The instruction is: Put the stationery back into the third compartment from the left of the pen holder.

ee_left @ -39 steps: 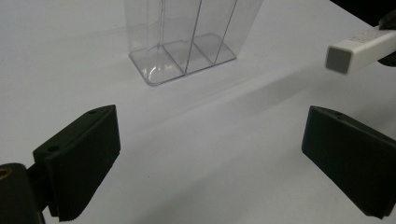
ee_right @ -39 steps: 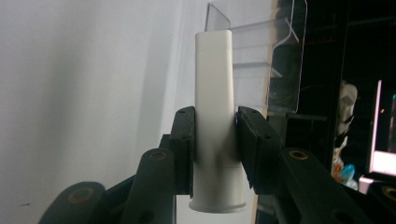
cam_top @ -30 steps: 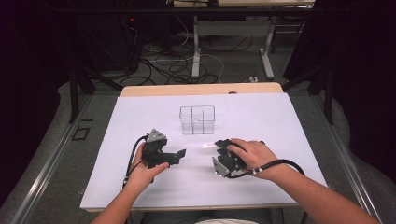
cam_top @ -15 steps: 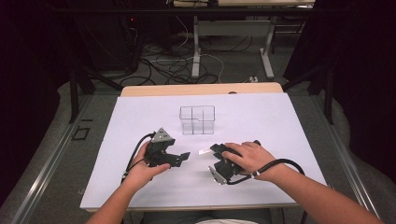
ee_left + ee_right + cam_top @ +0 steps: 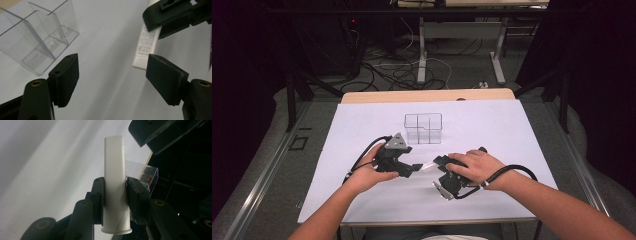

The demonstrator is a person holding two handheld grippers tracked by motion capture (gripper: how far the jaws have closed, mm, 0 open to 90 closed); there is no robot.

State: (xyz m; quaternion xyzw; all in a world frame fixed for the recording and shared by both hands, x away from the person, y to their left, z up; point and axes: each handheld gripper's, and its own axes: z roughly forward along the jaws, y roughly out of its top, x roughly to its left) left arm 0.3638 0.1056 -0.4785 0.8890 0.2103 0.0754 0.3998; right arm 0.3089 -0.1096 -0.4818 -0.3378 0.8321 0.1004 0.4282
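Between the two hands, just above the white-covered tabletop (image 5: 492, 125), a white tube (image 5: 114, 195) sits clamped in the right claw (image 5: 114, 197). In the right gripper view both black jaws press flat against the tube's sides at about its middle; the flared cap end sticks out toward 6 o'clock below the jaws and the flat crimped end points to 12 o'clock. In the high view the tube (image 5: 428, 165) shows as a short pale sliver reaching from the right claw (image 5: 437, 162) toward 9 o'clock, at the left claw (image 5: 414, 169).

The left claw (image 5: 112, 75) is spread wide and grips nothing. In the left gripper view its jaws stand far apart with bare tabletop between them, and the tube's printed end (image 5: 146, 47) lies at 1 o'clock, just beyond the right-hand jaw and touching neither jaw as far as can be told. The right claw's jaws pinch that tube from the upper right corner.

A clear plastic divided box (image 5: 423, 128) stands upright on the tabletop at 12 o'clock from the hands, near them but apart; in the left gripper view it (image 5: 37, 42) lies at 10 o'clock and its compartments are empty.

The person's left hand (image 5: 364, 172) and right hand (image 5: 477, 165) wrap the gripper bodies, with a black cable (image 5: 512, 170) looping off the right wrist.
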